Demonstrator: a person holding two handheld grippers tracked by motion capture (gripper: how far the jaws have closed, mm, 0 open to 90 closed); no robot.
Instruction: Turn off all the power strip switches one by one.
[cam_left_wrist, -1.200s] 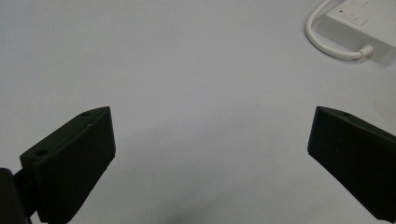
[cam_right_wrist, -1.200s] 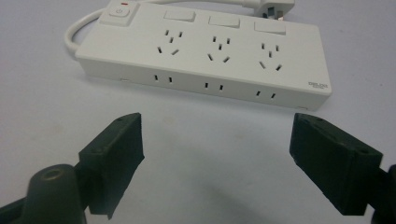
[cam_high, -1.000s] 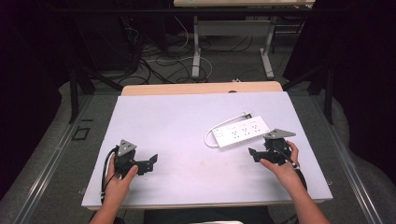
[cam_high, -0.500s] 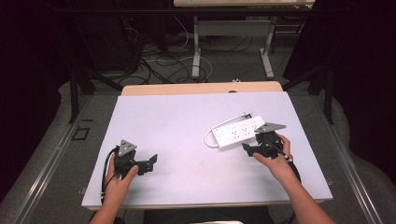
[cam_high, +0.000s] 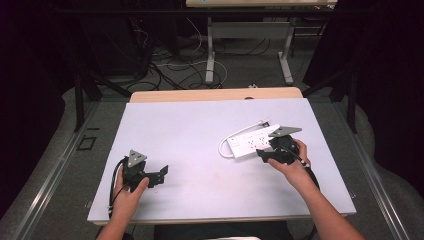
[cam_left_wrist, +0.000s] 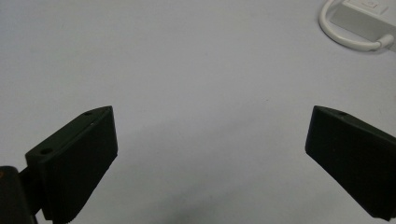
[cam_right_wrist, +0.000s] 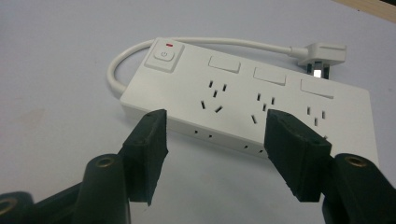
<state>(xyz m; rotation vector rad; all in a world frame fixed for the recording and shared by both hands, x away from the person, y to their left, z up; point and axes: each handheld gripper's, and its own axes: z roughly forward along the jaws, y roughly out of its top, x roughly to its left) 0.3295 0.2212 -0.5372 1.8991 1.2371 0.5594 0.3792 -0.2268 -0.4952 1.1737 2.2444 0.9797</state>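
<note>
Two grippers are on the table (cam_high: 165, 125), and the work in hand, as far as it can be judged, is the taking hold of the white power strip (cam_high: 249, 145), which has barely begun. The strip lies flat on the right half of the table, its long side running from near-left to far-right, with its short white cable (cam_right_wrist: 122, 58) looped round the left end and the plug (cam_right_wrist: 322, 54) lying loose just beyond the far edge, plugged into nothing. In the right gripper view the switch (cam_right_wrist: 163, 56) sits at the left end with three socket groups in a row beside it. The right gripper (cam_high: 264, 155) sits at the near long side of the strip; its jaws have just been closing and now stand part-way open, with only bare table between them. The jaw tips line up with the strip's near side wall but stop just short of it, so nothing is gripped. The left gripper (cam_high: 161, 172) rests on the near left of the table, well apart from the strip, with its jaws spread wide over bare surface; in the left gripper view the strip's cable end shows far off at the upper right. So the approach looks done on the right side, and everything else is judged to remain: setting the jaws around the strip or onto a part of it, closing, and whatever lift, move or switch press follows.
</note>
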